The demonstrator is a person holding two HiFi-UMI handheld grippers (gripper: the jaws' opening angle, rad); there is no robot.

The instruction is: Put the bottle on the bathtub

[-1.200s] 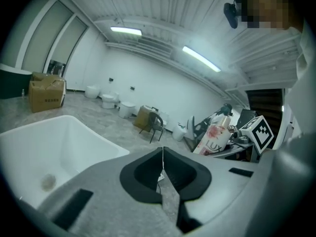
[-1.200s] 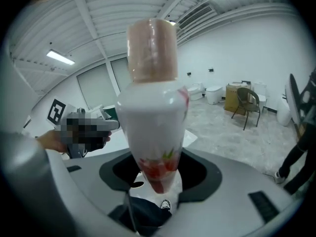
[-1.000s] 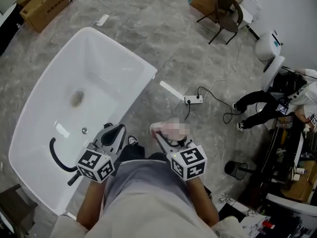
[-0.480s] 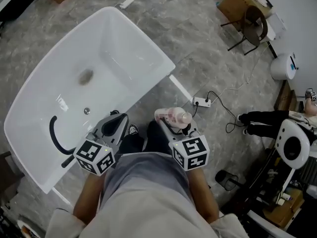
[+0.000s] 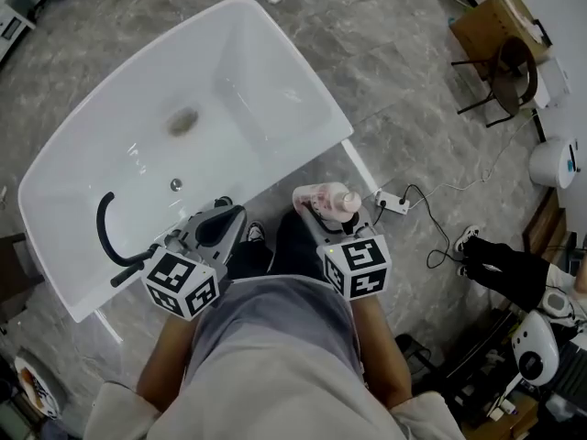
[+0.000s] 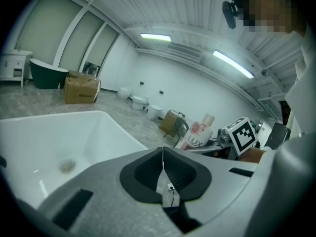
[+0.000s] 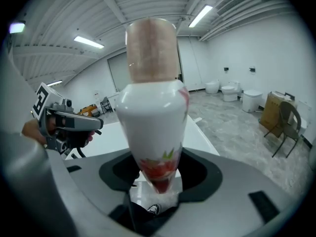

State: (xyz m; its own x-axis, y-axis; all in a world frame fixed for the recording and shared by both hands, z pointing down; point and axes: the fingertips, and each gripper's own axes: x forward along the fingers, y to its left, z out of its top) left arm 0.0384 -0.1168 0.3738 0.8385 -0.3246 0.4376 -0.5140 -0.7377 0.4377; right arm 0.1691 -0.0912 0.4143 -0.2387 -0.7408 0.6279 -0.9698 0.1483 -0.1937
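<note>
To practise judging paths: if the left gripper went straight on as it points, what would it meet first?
Likely the bathtub rim just ahead of the left gripper; height is unclear.

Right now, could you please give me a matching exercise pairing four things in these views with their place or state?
Things:
1. bottle
2. left gripper
3. power strip
4. chair

Places or states:
A. on the floor beside the bathtub
B. jaws together, nothing between them
C. next to the cardboard box
D. held in the right gripper

Pairs: 1-D, 2-B, 3-A, 4-C.
</note>
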